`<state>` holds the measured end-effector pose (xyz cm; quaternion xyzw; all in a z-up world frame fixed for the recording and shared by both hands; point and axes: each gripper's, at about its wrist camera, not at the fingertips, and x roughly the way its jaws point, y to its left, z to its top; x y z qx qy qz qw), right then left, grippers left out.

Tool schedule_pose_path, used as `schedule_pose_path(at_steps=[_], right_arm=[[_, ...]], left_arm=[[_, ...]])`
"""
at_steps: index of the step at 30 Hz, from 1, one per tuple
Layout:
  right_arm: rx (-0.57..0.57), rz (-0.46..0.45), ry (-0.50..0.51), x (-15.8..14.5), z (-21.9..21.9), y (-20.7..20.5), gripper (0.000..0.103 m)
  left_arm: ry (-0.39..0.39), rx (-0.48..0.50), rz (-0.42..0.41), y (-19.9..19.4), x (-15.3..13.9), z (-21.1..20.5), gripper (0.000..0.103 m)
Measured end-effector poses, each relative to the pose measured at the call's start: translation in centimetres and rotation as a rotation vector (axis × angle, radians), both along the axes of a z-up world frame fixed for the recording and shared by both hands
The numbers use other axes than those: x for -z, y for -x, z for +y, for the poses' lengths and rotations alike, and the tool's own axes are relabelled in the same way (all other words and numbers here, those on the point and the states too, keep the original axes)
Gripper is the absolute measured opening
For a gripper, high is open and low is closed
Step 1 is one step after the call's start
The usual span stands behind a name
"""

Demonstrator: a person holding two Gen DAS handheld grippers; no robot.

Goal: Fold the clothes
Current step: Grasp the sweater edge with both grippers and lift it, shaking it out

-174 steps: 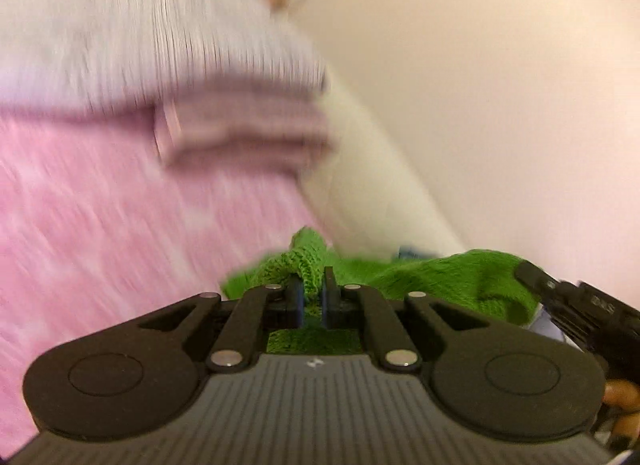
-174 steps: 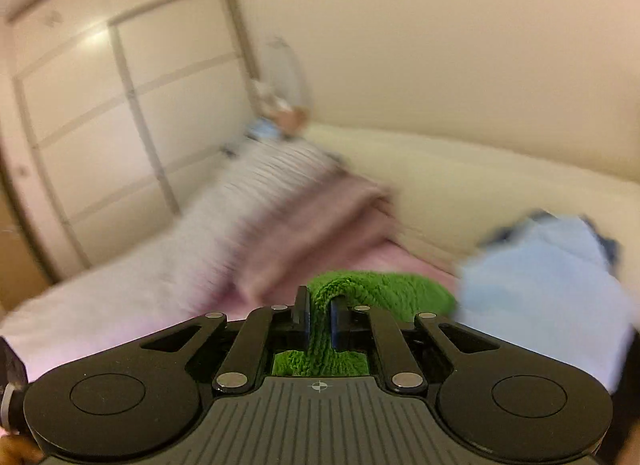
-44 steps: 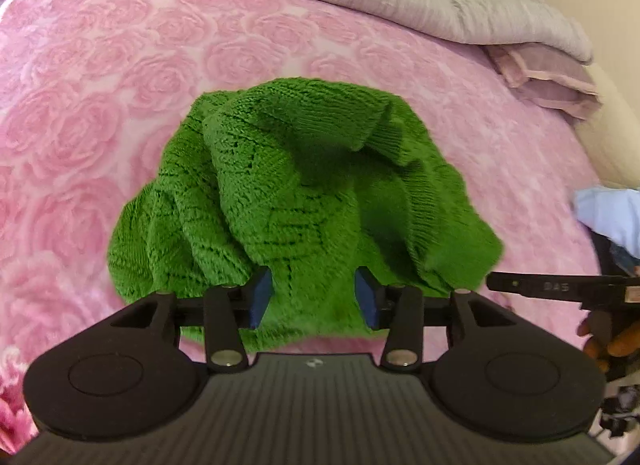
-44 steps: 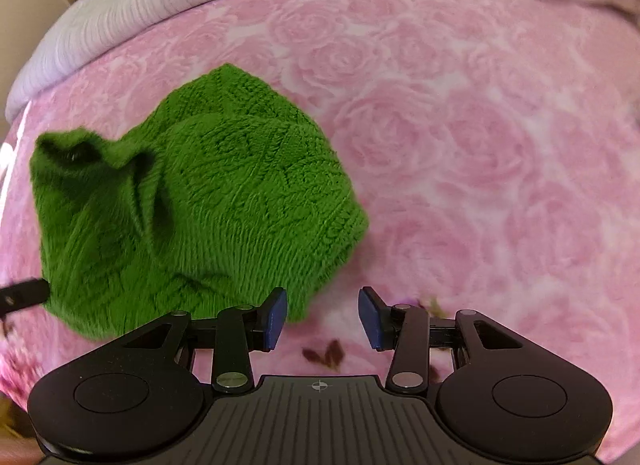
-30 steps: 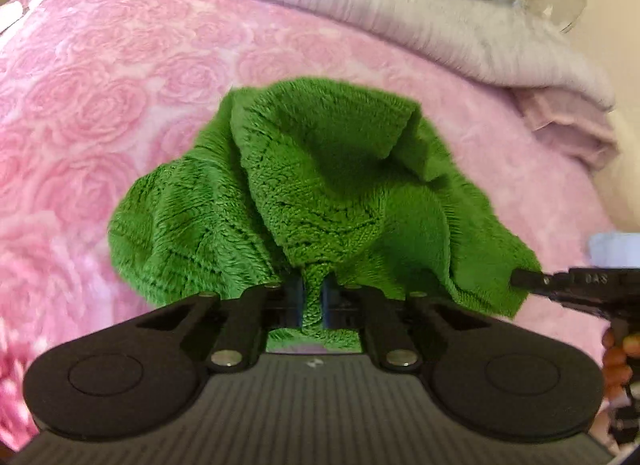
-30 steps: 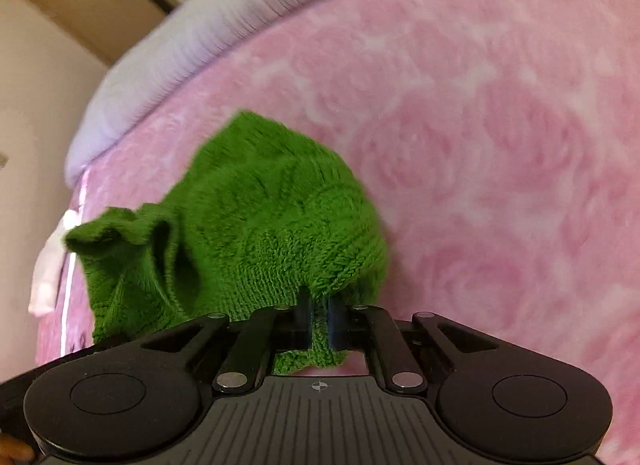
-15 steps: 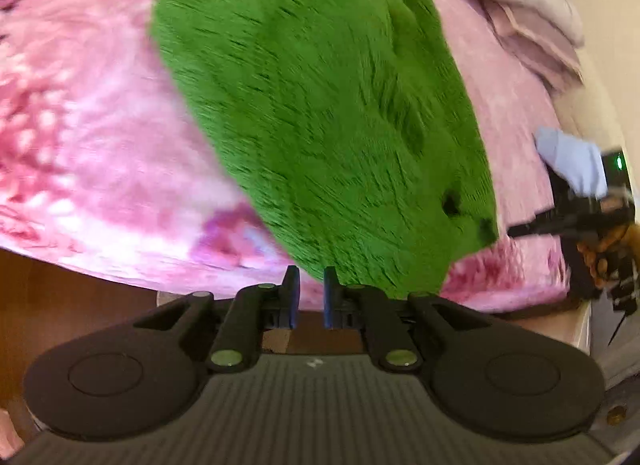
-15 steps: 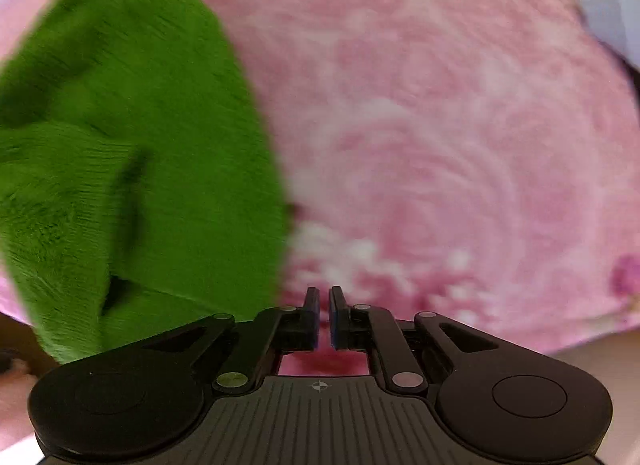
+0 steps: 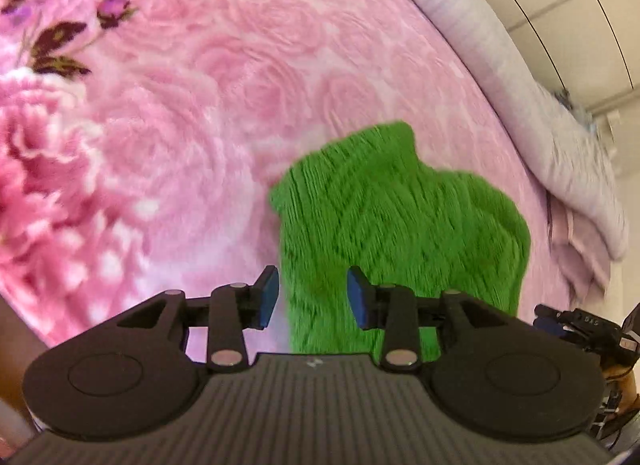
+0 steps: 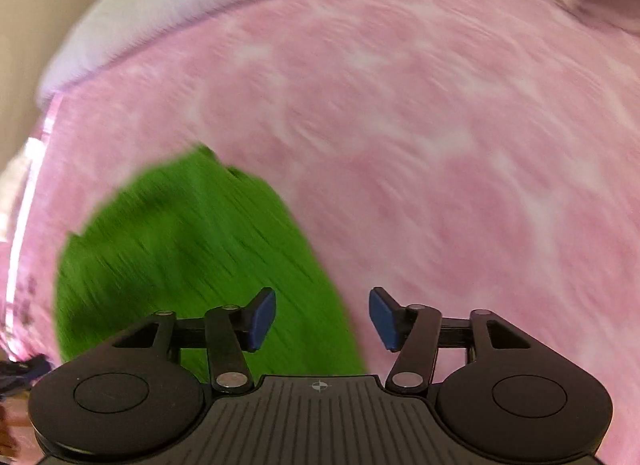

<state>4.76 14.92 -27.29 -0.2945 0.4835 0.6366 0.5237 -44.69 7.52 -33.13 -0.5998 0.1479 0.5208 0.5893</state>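
The green sweater (image 9: 400, 225) was spread on the pink blanket (image 9: 168, 113) — nothing clamped. Jaws of the left gripper (image 9: 312, 297) and right gripper (image 10: 322, 319) were opening, empty. A fresh fold was judged next — an edge had to be gripped.

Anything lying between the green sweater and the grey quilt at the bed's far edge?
No: only bare pink rose blanket separates green sweater from grey quilt, as the left wrist view shows.

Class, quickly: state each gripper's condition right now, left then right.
Left gripper: jaws opening, holding nothing; green knitted sweater lies beyond.
Right gripper: jaws opening, holding nothing.
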Motion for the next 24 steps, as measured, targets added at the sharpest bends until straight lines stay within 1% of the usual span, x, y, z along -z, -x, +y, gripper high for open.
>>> schedule_pose_path(at_steps=[2,4,6,7,8,9,10,11,12,14,16,18,21,22,23,24], right_arm=[[-0.045,0.026,-0.054,0.1,1.7,1.8,0.067],[-0.084,0.044,-0.105,0.4,3.3,3.6,0.072],[-0.105,0.052,-0.13,1.3,4.8,5.0,0.074],[-0.105,0.05,-0.124,2.2,5.6,5.7,0.075],[-0.106,0.049,-0.118,3.0,6.3,6.4,0.075],[-0.11,0.052,-0.109,3.7,6.8,7.0,0.074],[-0.125,0.063,-0.101,4.0,7.0,7.5,0.043],[-0.139,0.067,-0.093,4.3,7.3,7.8,0.007],[-0.129,0.064,-0.089,4.3,7.6,7.8,0.006],[-0.092,0.087,-0.116,3.1,7.8,6.9,0.005],[-0.058,0.126,-0.165,0.8,7.9,5.5,0.005],[-0.026,0.172,-0.238,-2.0,8.1,4.1,0.005],[0.024,0.234,-0.37,-6.2,8.0,2.1,0.005],[0.057,0.249,-0.404,-7.2,8.0,1.4,0.005],[0.094,0.244,-0.424,-7.9,8.2,0.8,0.008],[0.132,0.204,-0.416,-8.2,8.5,0.5,0.013]], left_arm=[[0.008,-0.04,-0.022,0.2,0.9,1.0,0.033],[0.026,-0.088,-0.062,0.2,2.1,1.9,0.038],[0.045,-0.134,-0.103,0.1,3.3,2.7,0.037],[0.052,-0.149,-0.122,0.0,3.9,3.1,0.031],[0.054,-0.153,-0.133,-0.3,4.2,3.5,0.021],[0.05,-0.15,-0.136,-0.5,4.3,3.9,0.005],[0.041,-0.143,-0.13,-0.8,4.1,4.4,0.005],[0.024,-0.13,-0.111,-1.2,3.6,4.9,0.005],[0.0,-0.117,-0.092,-1.4,2.9,5.5,0.004],[-0.082,-0.088,-0.066,-1.4,0.6,7.1,0.004],[-0.191,-0.051,-0.059,-1.5,-2.8,9.5,0.004],[-0.316,-0.008,-0.055,-1.7,-6.4,12.1,0.004],[-0.529,0.098,-0.029,-3.4,-12.7,16.1,0.004],[-0.562,0.125,-0.011,-4.1,-14.1,17.4,0.005],[-0.571,0.143,0.012,-4.7,-14.9,18.7,0.01],[-0.58,0.16,0.036,-5.3,-15.7,20.0,0.023]])
